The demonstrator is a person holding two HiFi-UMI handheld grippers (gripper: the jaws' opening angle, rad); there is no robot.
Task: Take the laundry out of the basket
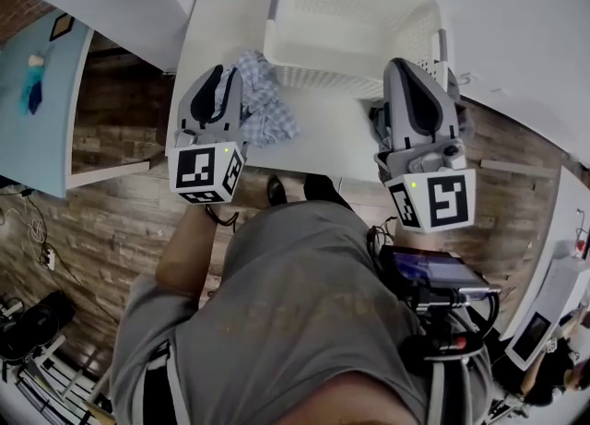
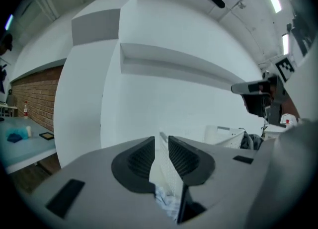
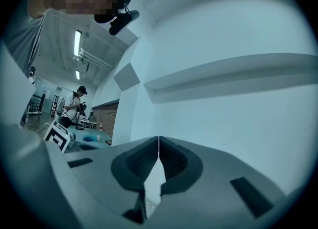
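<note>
The white laundry basket (image 1: 355, 8) stands on the white table (image 1: 221, 17) in the head view. A blue-and-white checked cloth (image 1: 265, 100) lies heaped on the table by the basket's near left corner, just right of my left gripper (image 1: 219, 73). In the left gripper view the jaws of my left gripper (image 2: 161, 141) stand a narrow gap apart; the basket wall (image 2: 166, 171) and the checked cloth (image 2: 164, 200) show through it, below the pads. A dark garment (image 1: 378, 121) lies by the basket's near right corner, beside my right gripper (image 1: 408, 71). My right gripper (image 3: 158, 141) is shut on nothing.
A teal table (image 1: 37, 91) stands at the left, over the wood-pattern floor (image 1: 120, 220). In the right gripper view a person (image 3: 73, 106) stands far off at other tables. The white wall with its ledge (image 2: 189, 66) rises behind the basket.
</note>
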